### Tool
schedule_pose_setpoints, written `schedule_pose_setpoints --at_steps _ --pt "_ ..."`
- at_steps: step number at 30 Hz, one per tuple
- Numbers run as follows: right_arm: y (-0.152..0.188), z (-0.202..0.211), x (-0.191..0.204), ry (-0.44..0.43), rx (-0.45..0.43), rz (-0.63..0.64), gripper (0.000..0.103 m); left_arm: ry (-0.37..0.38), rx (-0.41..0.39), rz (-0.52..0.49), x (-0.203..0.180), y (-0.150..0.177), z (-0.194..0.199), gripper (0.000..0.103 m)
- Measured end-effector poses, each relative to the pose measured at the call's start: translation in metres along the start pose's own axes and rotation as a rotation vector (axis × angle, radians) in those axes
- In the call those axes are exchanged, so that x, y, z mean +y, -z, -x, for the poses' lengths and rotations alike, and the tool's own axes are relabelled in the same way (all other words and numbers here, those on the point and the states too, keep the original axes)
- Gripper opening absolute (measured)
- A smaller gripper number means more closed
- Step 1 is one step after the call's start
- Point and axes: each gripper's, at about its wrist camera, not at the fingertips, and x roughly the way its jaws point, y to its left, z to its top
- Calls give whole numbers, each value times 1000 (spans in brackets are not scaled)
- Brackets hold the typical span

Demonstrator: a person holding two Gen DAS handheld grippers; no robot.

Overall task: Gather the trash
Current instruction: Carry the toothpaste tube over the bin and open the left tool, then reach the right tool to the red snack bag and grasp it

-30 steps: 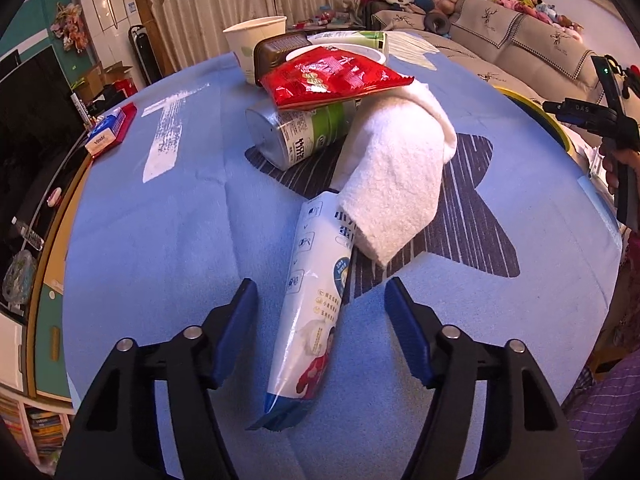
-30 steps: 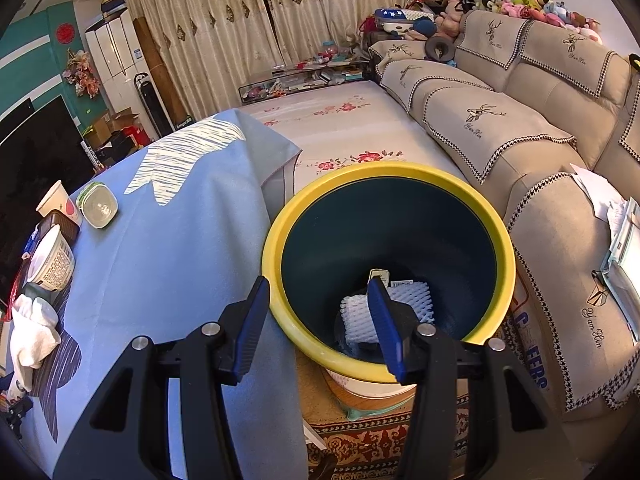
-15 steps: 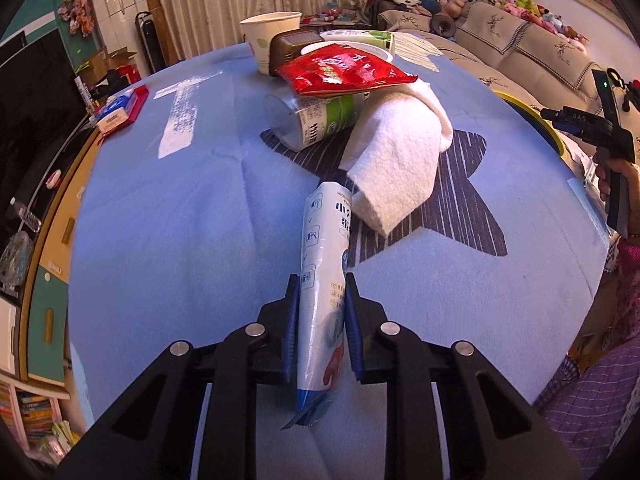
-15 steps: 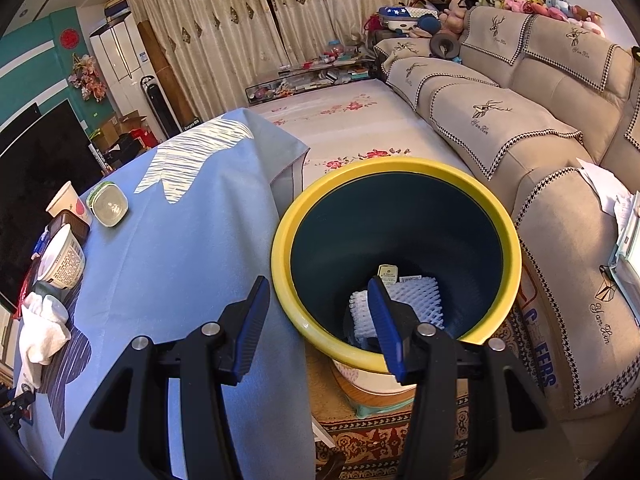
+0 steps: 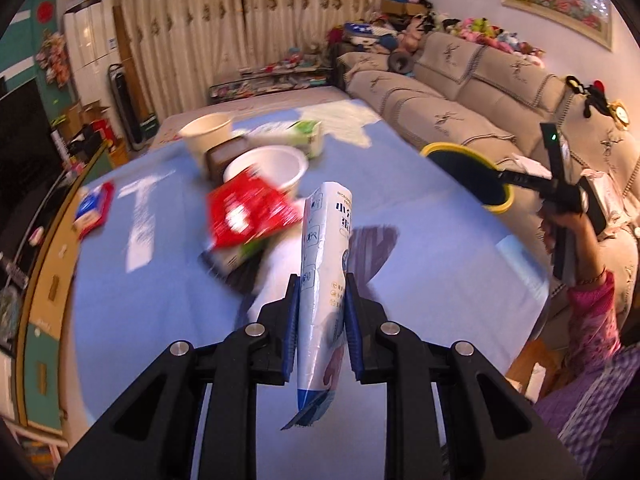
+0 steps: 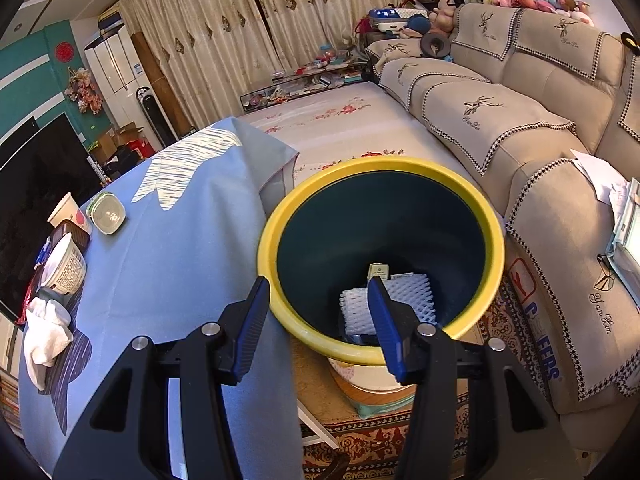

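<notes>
My left gripper [image 5: 320,300] is shut on a white and blue snack wrapper [image 5: 325,264] and holds it lifted above the blue tablecloth [image 5: 140,304]. A red wrapper [image 5: 248,212], a white bowl [image 5: 266,166] and a paper cup [image 5: 208,134] lie behind it. My right gripper [image 6: 318,300] is open and empty, over the near rim of the yellow-rimmed trash bin [image 6: 276,232], which holds white foam netting [image 6: 408,296]. The bin also shows in the left wrist view [image 5: 472,172].
A white towel [image 6: 46,332], a noodle cup [image 6: 64,268] and a lidded container [image 6: 106,214] sit on the table's left side. A beige sofa [image 6: 520,120] runs behind the bin. The person's arm [image 5: 588,280] holds the right gripper at the table's right edge.
My left gripper has lifted the white and blue wrapper off the table and tilted up; the towel is now hidden behind it. The right gripper has stayed over the bin, open.
</notes>
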Motion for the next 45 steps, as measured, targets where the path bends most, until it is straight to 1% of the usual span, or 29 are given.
schedule_pose_setpoints --at_steps 3,6,10,15,18,20,22,24,25,26,30,33,34,35,36,38,40,42,43,44,45 --pt "1 3 -11 19 -7 -17 50 71 0 -25 -24 -34 -24 21" --pt "1 6 -23 45 -17 -30 51 122 5 -71 -52 -66 -50 21" --pt "2 10 -37 70 -28 -53 51 223 42 -133 -102 -109 -93 21" --pt "3 10 -57 94 -31 -79 52 285 100 -193 -163 -152 -151 21" --pt "5 11 -69 99 -28 -101 52 300 123 -224 -196 -174 -190 21" --pt "6 10 -77 104 -23 -115 53 291 136 -237 -214 -187 -213 21" --pt "5 10 -85 108 -20 -125 53 312 168 -232 -231 -199 -238 21" --pt "6 11 -91 112 -19 -135 54 305 179 -231 -243 -208 -259 21" --pt "7 10 -93 114 -19 -140 54 300 181 -235 -248 -211 -265 22" --pt "7 10 -96 115 -19 -146 54 297 186 -237 -255 -215 -275 24" --pt "9 11 -103 115 -17 -161 55 285 211 -220 -269 -219 -307 25" --pt "10 10 -105 114 -14 -165 56 268 227 -205 -272 -219 -325 37" --pt "10 11 -106 114 -14 -166 56 258 228 -197 -273 -220 -329 51" --pt "10 11 -106 114 -13 -166 56 248 224 -188 -272 -219 -331 68" --pt "11 12 -105 114 -12 -167 56 243 215 -172 -271 -220 -332 73" --pt "12 14 -104 113 -13 -169 56 239 207 -148 -267 -219 -329 74" --pt "13 15 -103 111 -14 -170 57 235 190 -120 -260 -220 -315 74" --pt "14 16 -102 108 -12 -169 59 233 128 -105 -250 -221 -285 75" --pt "14 16 -100 106 -11 -166 60 227 99 -101 -244 -219 -268 80" --pt "15 15 -99 103 -9 -164 60 217 65 -92 -238 -216 -250 87" --pt "15 15 -96 99 -6 -160 60 206 24 -79 -230 -213 -230 90"
